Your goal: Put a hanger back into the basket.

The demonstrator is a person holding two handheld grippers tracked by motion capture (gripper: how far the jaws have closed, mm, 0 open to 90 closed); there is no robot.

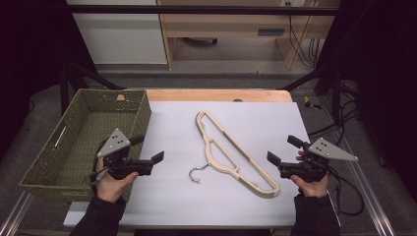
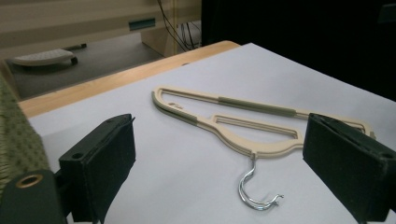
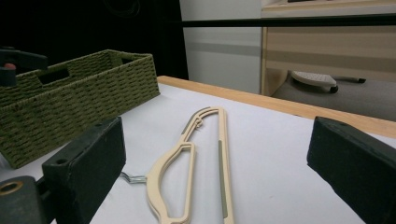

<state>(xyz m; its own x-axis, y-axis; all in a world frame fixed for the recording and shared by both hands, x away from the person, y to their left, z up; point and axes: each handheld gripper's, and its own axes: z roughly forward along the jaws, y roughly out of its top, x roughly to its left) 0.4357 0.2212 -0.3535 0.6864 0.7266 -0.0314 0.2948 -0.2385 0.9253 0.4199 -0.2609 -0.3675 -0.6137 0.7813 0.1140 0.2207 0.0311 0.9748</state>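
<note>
Here, the left gripper [image 1: 146,151] and the right gripper [image 1: 284,150] hover low over the white table [image 1: 172,196], each with jaws spread wide and holding nothing. No readable writing or brand shows on either tool. Between them, untouched, a beige hanger [image 1: 231,150] lies flat and runs diagonally, its metal hook [image 1: 195,173] pointing toward the left gripper. A green woven basket [image 1: 59,152] sits at the table's left edge, just beside the left hand [image 1: 112,186].
</note>
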